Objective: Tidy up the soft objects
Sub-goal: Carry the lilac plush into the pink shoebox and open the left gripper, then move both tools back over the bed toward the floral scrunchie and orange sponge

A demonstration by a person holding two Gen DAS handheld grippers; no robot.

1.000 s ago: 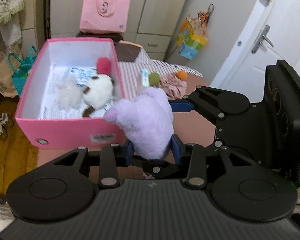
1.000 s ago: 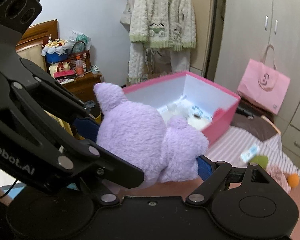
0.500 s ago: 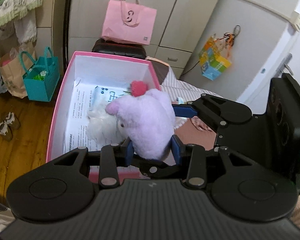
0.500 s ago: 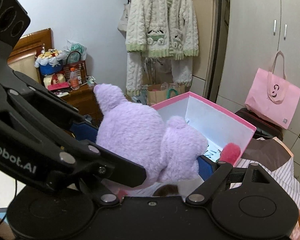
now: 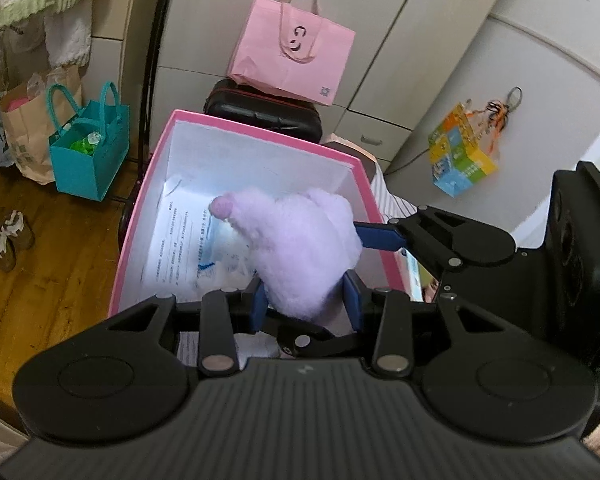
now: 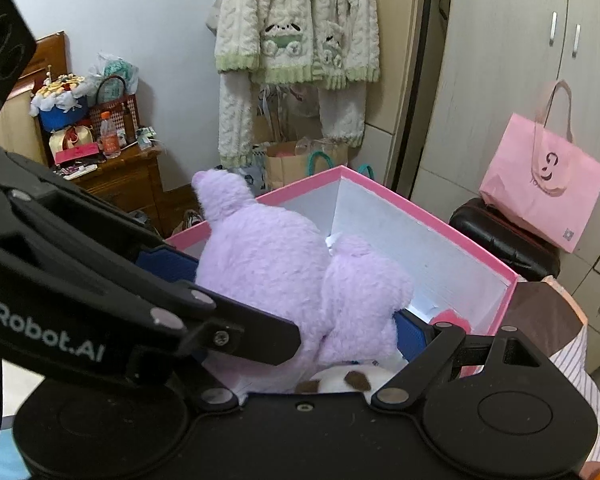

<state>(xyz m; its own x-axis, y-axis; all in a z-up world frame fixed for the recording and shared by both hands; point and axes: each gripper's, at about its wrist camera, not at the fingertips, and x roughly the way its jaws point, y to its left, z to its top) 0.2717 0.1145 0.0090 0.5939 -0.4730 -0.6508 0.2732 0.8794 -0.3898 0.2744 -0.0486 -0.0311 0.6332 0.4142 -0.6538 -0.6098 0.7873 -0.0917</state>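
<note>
A fluffy purple plush toy (image 5: 300, 240) hangs over the open pink box (image 5: 260, 137). My left gripper (image 5: 305, 301) is shut on its lower end, blue pads pressed into the fur. My right gripper (image 6: 292, 296) grips the same plush (image 6: 268, 264) across its wide body, one pad on each side; its blue pad (image 5: 376, 236) shows in the left wrist view. In the box (image 6: 420, 216) lie a white plush with brown patches (image 6: 340, 384), a red pompom (image 6: 450, 318) and printed paper (image 5: 172, 240).
A pink paper bag (image 5: 292, 48) sits on a black case (image 5: 260, 114) behind the box. A teal bag (image 5: 88, 152) and shoes (image 5: 4, 236) stand on the wooden floor at the left. A cluttered nightstand (image 6: 120, 176), a hanging cardigan (image 6: 296, 20) and striped bedding (image 6: 572, 368) are nearby.
Both grippers have carried the purple plush from beside the pink box to over its opening. The grip on the plush has not changed.
</note>
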